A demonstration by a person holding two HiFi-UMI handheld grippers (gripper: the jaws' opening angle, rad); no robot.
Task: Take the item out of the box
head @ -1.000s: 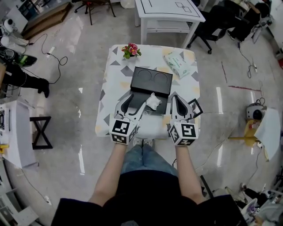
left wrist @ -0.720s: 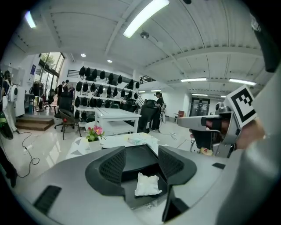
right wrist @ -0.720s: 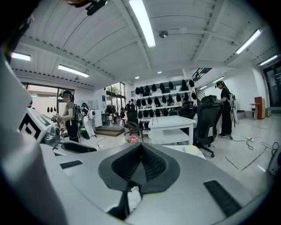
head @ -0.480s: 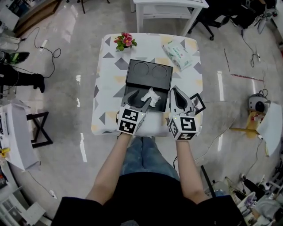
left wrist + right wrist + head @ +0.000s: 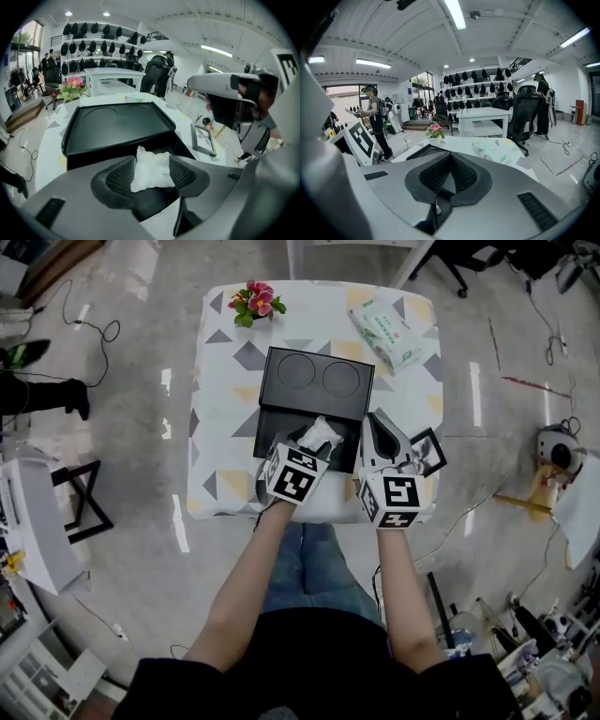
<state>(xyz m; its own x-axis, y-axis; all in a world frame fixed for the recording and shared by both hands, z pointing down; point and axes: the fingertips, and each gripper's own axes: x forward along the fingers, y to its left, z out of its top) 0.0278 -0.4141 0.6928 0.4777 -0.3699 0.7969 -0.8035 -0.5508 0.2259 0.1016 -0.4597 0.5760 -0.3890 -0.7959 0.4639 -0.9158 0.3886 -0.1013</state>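
A black box [image 5: 314, 381] lies open on the patterned table [image 5: 220, 418], its lid with two round hollows tipped away from me. A crumpled white packet [image 5: 320, 435] sits at the box's near part. My left gripper [image 5: 302, 448] reaches into the box from the near side. In the left gripper view the packet [image 5: 152, 171] fills the gap between the two pads, and the left gripper [image 5: 151, 173] is shut on it. My right gripper [image 5: 377, 427] hovers just right of the box, shut and empty [image 5: 450, 171].
A pink flower pot [image 5: 251, 302] stands at the far left corner and a green-white tissue pack [image 5: 386, 330] at the far right. A small black frame [image 5: 427, 451] lies by the right gripper. The table's near edge runs under both grippers.
My left gripper has moved forward and right into the box, and its jaws have closed round the white packet. The right gripper has stayed shut beside the box.
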